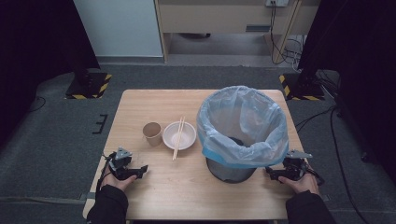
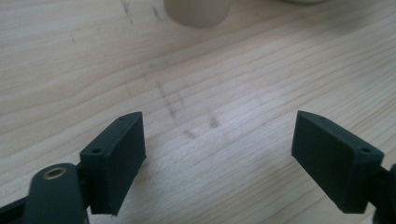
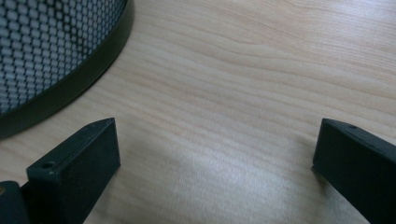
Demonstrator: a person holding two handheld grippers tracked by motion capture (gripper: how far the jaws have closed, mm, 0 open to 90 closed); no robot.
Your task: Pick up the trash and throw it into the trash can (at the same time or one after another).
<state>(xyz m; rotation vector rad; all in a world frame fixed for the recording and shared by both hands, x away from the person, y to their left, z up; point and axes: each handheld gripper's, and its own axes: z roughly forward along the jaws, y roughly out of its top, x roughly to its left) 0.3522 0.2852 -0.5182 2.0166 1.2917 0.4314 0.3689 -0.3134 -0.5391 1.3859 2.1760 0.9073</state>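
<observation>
Both tongs, left (image 1: 143,171) and right (image 1: 270,171), gape empty on the bench (image 1: 187,191); cup (image 1: 152,133), bowl (image 1: 179,135), chopsticks (image 1: 178,137) sit beside the bin (image 1: 240,135), probably awaiting disposal.

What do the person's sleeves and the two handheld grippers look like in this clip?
Both forearms wear dark sleeves. The left gripper and right gripper are black, each topped by a grey three-cornered plate, with a black cable trailing. Their flat, wedge-tipped jaws carry small screw holes.

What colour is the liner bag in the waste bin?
The liner bag is translucent pale blue, over a black mesh bin. It shows best in the high view.
</observation>
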